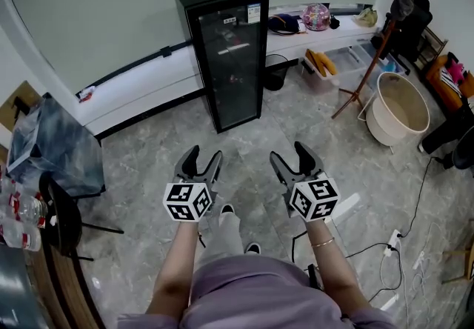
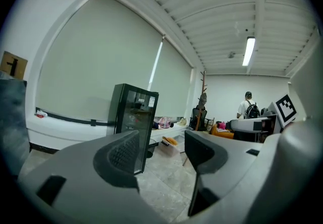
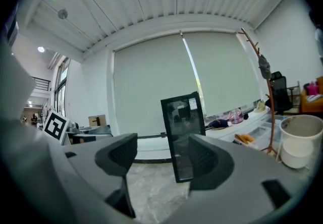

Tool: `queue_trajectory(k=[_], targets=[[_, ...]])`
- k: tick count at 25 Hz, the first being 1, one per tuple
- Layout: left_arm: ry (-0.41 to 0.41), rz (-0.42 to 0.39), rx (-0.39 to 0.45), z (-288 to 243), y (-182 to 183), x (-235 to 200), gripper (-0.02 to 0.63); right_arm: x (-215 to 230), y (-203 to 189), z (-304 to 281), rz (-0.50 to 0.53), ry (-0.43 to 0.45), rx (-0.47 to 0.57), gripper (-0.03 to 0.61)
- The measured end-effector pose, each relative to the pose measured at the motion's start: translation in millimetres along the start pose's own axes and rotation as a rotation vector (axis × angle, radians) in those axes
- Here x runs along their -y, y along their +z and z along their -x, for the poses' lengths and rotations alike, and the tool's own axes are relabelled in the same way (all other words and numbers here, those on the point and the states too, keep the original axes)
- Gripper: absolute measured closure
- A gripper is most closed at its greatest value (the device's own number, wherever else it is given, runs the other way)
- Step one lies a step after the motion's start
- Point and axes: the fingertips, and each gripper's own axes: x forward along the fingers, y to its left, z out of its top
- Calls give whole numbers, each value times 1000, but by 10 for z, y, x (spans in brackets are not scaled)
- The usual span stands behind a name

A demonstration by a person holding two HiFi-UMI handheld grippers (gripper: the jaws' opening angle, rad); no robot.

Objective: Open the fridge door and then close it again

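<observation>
A tall black fridge [image 1: 227, 50] with a glass door stands against the far wall ledge, its door closed. The fridge [image 2: 132, 122] shows ahead and left of centre in the left gripper view, and the fridge [image 3: 184, 134] shows ahead in the right gripper view. My left gripper [image 1: 204, 158] is held over the floor well short of the fridge, jaws open and empty. My right gripper [image 1: 292, 154] hangs beside it, also open with nothing between its fingers. Both point roughly level toward the fridge.
A long white ledge [image 1: 148, 83] runs along the wall behind the fridge. A coat stand [image 1: 378, 38], a beige tub [image 1: 400, 107] and storage bins [image 1: 329, 64] are at the right. A chair with a grey cloth [image 1: 52, 150] and water bottles [image 1: 22, 213] are at the left. Cables [image 1: 400, 238] lie on the floor. A person [image 2: 247, 109] stands far off.
</observation>
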Motion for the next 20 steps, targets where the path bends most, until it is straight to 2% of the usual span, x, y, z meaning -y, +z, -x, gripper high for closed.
queue_trajectory(k=[8,20], targets=[[4,18,-10,-859,89,-591,283,451,18,-876,-20,-28,-29,189],[-20,5,28,-2415,853,-2059,255,695,541,-2983,-14,-52,-26,150]])
